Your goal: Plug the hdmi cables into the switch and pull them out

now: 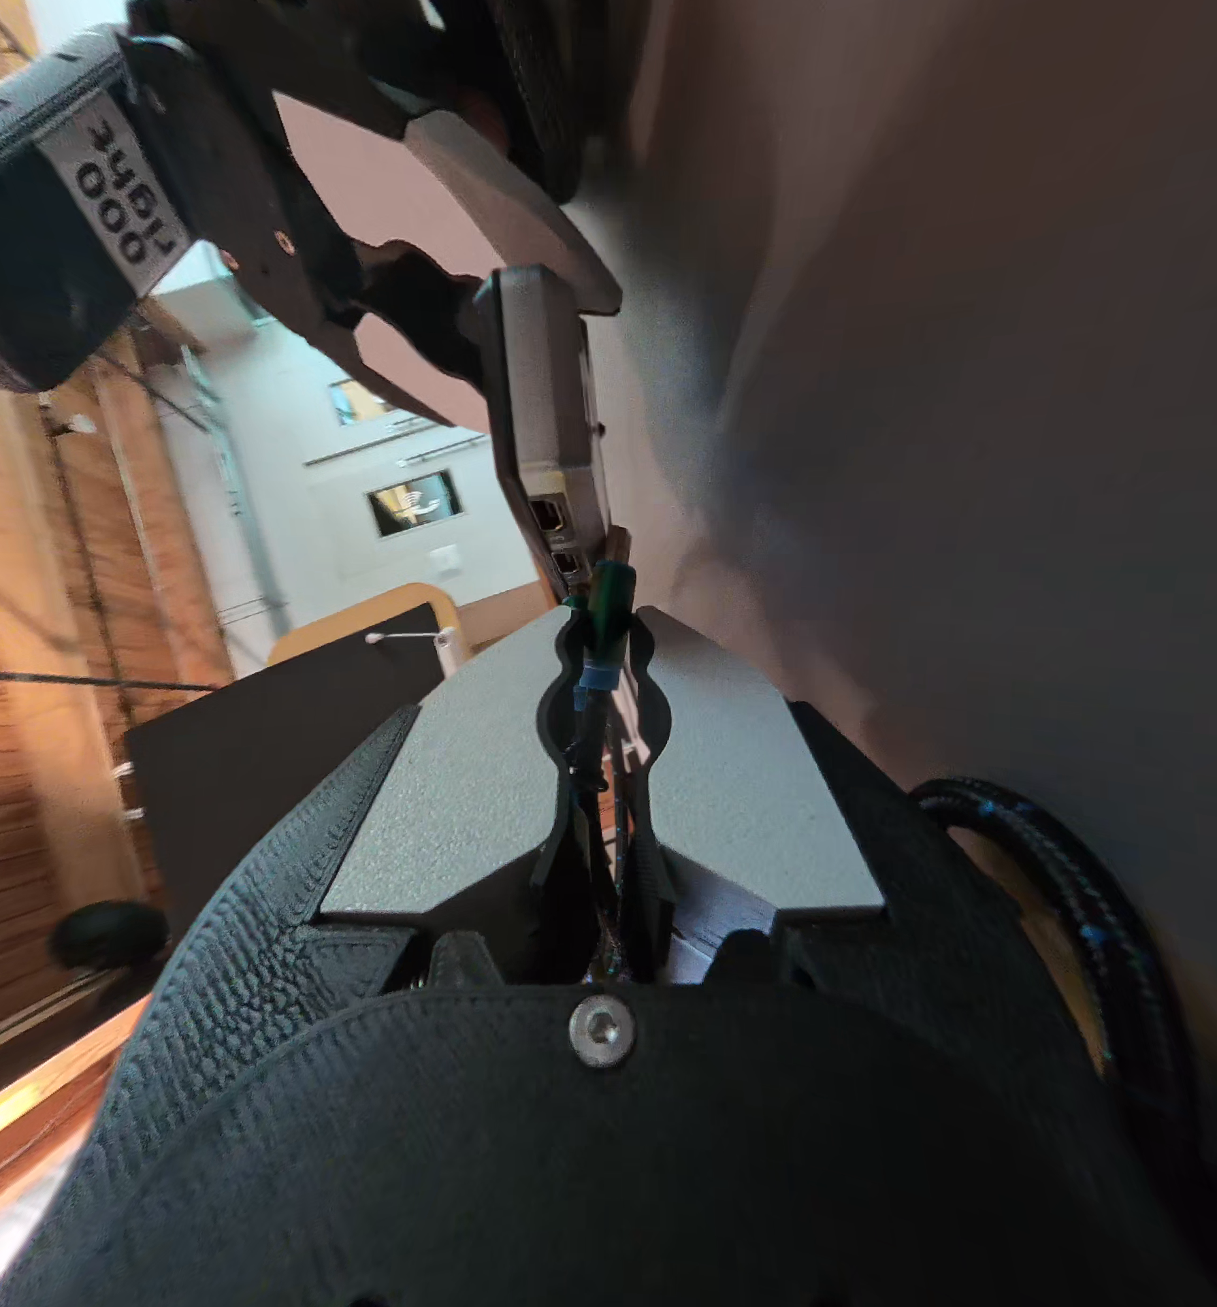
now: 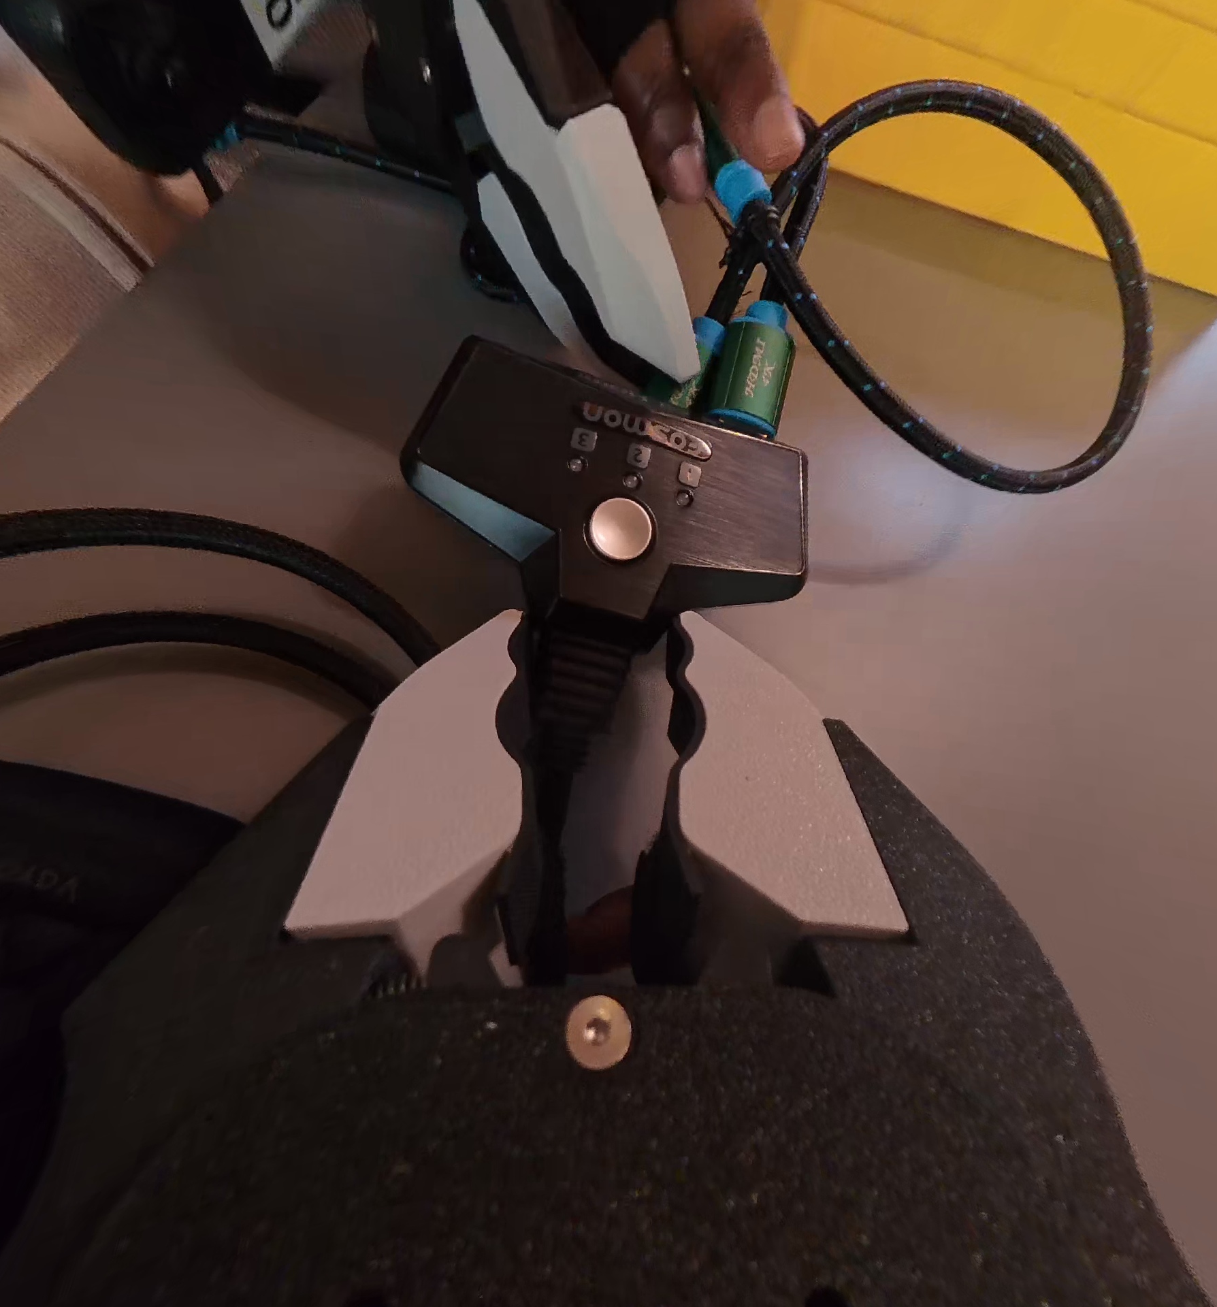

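Both wide-angle views bend straight lines strongly toward their edges. The left wrist view is dim and smeared by motion blur along its right side, while the pale far wall (image 1: 408, 452) stays bright. In the right wrist view a soft glare patch lies on the smooth grey worktop (image 2: 1016, 636), and the bright yellow block (image 2: 1086, 141) glows at the upper right corner.

Switch (image 2: 662, 495) — brushed black, silver button. Plugs (image 2: 750, 375) — metallic green, blue collars. Cable (image 2: 1115, 283) — black braid flecked blue. Surface (image 2: 1016, 707) — grey. Right tool (image 2: 595, 629) — grey fingers, black speckled body.
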`<act>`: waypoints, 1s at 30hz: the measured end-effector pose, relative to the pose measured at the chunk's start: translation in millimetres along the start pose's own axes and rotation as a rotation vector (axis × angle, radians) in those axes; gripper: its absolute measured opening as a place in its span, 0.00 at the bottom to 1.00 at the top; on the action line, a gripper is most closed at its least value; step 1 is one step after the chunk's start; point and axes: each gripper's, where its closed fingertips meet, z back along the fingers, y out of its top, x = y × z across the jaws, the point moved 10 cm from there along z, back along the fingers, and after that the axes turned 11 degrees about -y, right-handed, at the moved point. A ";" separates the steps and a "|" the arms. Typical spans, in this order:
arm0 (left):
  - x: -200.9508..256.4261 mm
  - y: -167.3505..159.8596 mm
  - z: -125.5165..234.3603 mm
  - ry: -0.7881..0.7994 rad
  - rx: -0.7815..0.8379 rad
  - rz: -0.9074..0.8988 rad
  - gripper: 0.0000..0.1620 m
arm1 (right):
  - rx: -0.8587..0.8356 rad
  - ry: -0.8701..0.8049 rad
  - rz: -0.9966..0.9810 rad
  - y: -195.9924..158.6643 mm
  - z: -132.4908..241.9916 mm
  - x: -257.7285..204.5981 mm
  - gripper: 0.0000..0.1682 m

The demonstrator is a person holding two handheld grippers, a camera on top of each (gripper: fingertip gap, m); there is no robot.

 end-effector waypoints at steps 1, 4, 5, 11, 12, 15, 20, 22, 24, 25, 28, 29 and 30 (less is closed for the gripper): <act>-0.5 -0.5 0.9 0.015 0.003 0.010 0.07 | 0.010 -0.002 -0.008 0.1 0.8 0.6 0.22; -3.0 -4.2 4.3 0.009 0.041 0.071 0.13 | -0.005 -0.005 -0.014 -0.1 -0.7 1.3 0.22; -4.7 -4.8 6.0 0.023 0.033 0.071 0.19 | -0.019 -0.005 -0.011 -0.3 -1.9 1.3 0.22; -5.6 -6.0 -5.3 -0.005 -0.034 0.079 0.21 | -0.020 0.003 -0.021 0.0 -2.9 2.7 0.22; -5.3 -6.7 -8.9 -0.021 -0.059 0.084 0.14 | -0.017 0.003 -0.022 0.0 -2.5 2.7 0.22; -8.3 -6.7 -5.7 0.065 -0.061 0.063 0.09 | 0.048 0.017 -0.071 0.0 4.6 6.0 0.22; -18.6 -9.9 0.7 0.157 -0.123 0.155 0.07 | 0.102 0.011 -0.142 0.0 9.7 10.9 0.21; -17.2 -8.3 -1.8 0.159 -0.170 0.144 0.07 | 0.101 -0.001 -0.155 1.2 8.6 10.6 0.21; -15.6 -8.7 -5.1 0.130 -0.225 0.127 0.07 | 0.101 -0.012 -0.167 1.8 8.3 10.2 0.21; -14.2 -9.3 -7.7 0.095 -0.256 0.122 0.07 | 0.099 -0.016 -0.182 2.5 7.6 10.0 0.21; -13.2 -7.3 -11.2 0.041 -0.298 0.130 0.07 | 0.036 -0.034 -0.209 3.3 2.6 7.4 0.21; -12.9 -7.5 -11.4 0.040 -0.294 0.137 0.07 | 0.024 -0.045 -0.208 3.4 2.0 6.3 0.21; -12.5 -8.1 -11.5 0.040 -0.292 0.147 0.07 | 0.020 -0.053 -0.212 3.9 1.5 5.6 0.21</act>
